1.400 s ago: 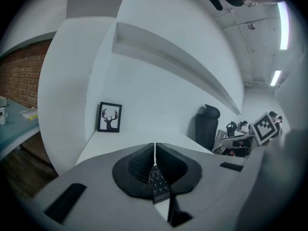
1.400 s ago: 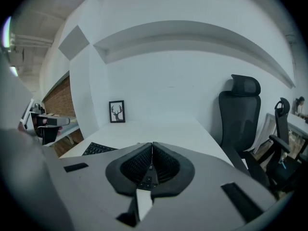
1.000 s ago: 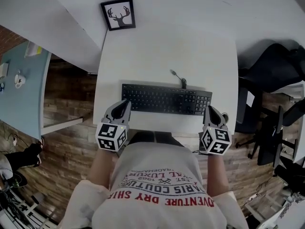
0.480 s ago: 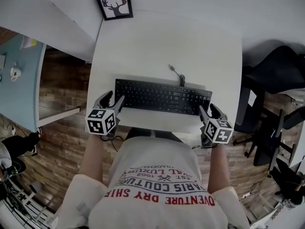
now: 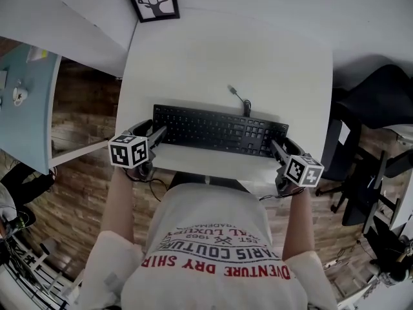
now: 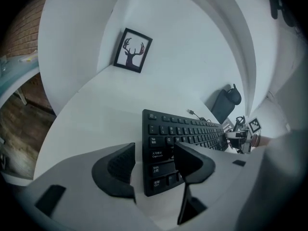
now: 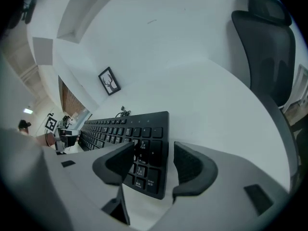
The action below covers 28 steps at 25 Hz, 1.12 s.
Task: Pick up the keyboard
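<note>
A black keyboard point(image 5: 219, 131) lies flat on the white desk point(image 5: 226, 57), its cable point(image 5: 239, 100) running off its far edge. My left gripper point(image 5: 155, 133) is at the keyboard's left end. In the left gripper view its jaws point(image 6: 154, 162) are opening and straddle the keyboard's point(image 6: 187, 129) left corner, with the pads clear of it. My right gripper point(image 5: 279, 148) is at the right end. Its jaws point(image 7: 155, 166) are also opening around the keyboard's point(image 7: 120, 129) right corner, with a gap on both sides.
A framed deer picture point(image 5: 153, 0) leans at the desk's far left corner. A black office chair point(image 5: 374, 95) stands to the right of the desk. A light-blue table point(image 5: 26, 108) with a cup point(image 5: 19, 95) is on the left.
Both grippers have sunk and spread outward from the keyboard's near edge to its two ends. Their jaws, shut a second ago, now stand apart around the corners.
</note>
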### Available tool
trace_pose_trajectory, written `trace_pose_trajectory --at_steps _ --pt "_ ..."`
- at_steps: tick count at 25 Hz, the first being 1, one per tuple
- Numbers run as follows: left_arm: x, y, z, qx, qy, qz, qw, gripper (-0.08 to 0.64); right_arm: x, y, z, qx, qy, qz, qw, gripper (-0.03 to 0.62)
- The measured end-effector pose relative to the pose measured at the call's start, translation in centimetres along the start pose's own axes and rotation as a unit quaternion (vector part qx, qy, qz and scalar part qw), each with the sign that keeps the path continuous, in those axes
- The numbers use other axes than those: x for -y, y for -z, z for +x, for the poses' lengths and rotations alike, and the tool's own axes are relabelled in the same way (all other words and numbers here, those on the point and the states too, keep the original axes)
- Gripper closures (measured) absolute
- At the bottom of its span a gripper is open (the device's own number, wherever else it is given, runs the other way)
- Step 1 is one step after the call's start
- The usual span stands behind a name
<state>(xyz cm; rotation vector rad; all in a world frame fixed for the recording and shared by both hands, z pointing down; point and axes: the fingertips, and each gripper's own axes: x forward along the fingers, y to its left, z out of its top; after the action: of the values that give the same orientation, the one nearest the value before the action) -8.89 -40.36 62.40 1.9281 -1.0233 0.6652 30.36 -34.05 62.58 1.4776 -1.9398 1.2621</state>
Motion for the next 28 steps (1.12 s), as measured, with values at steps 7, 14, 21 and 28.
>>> trace_pose_trajectory --at_steps 7,14,21,28 --pt "0.1 0.1 0.5 -0.014 0.041 -0.013 0.9990 0.308 -0.1 -0.1 0.5 0.002 -0.051 0.035 0.998 0.347" --pt "0.4 -0.1 0.8 -0.020 0.049 -0.017 0.9985 0.339 -0.2 -0.1 0.7 0.006 -0.042 0.043 0.998 0.353" --pt "0.6 0.2 0.6 -0.029 0.036 -0.007 0.9989 0.339 -0.3 0.4 0.3 0.003 -0.033 0.044 0.998 0.354" --pt "1.4 -0.3 -0.4 -0.019 0.034 -0.002 0.9992 0.339 -1.2 -0.9 -1.5 0.026 -0.027 0.024 0.999 0.354"
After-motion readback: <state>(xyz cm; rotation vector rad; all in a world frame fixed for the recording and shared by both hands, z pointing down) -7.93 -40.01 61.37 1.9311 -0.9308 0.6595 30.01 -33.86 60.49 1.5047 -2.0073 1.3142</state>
